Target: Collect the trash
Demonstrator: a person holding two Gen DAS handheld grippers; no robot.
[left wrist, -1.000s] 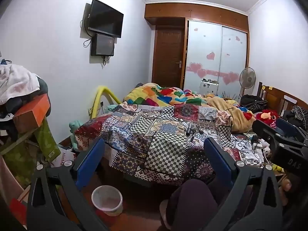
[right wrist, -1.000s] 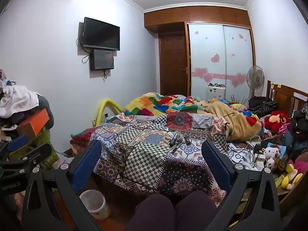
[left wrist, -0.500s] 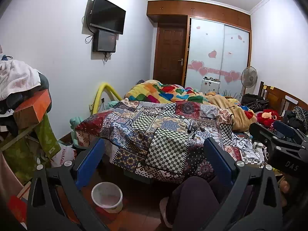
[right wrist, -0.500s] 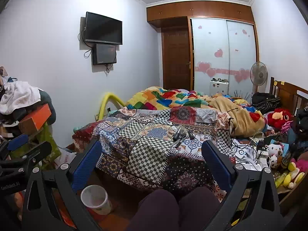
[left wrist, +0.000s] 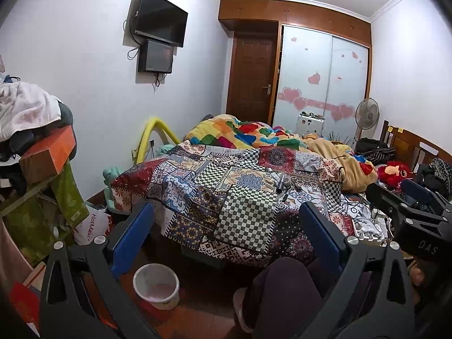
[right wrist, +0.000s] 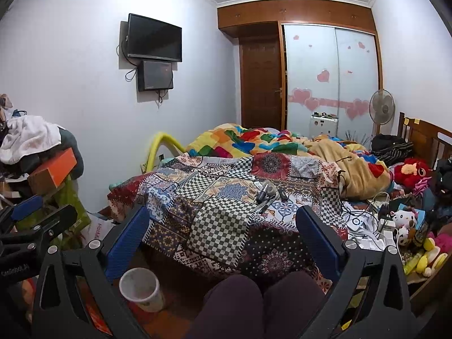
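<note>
Both grippers: the left gripper point(left wrist: 226, 237) and the right gripper point(right wrist: 223, 234) are held with jaws spread wide and nothing between the blue pads; each hangs in the air short of the patchwork quilt point(left wrist: 226, 195).
Change: over the last second both views have drifted a little, showing more of the floor below the quilt's hanging edge; neither gripper has closed or touched anything.
Bin: the white waste bin point(left wrist: 156, 285) stands on the floor just below the quilt's near edge, to its left; the right view shows it too point(right wrist: 141, 288).
Trash: no clear scrap is picked out yet. A small heap of dark, pen-like things point(left wrist: 282, 183) lies on top of the quilt, towards its right side; whether these are rubbish I cannot tell.
Meaning: likely still the look-around stage, with collecting not yet begun.
Knees: the person's legs point(right wrist: 254, 305) sit in front of the quilt.
</note>
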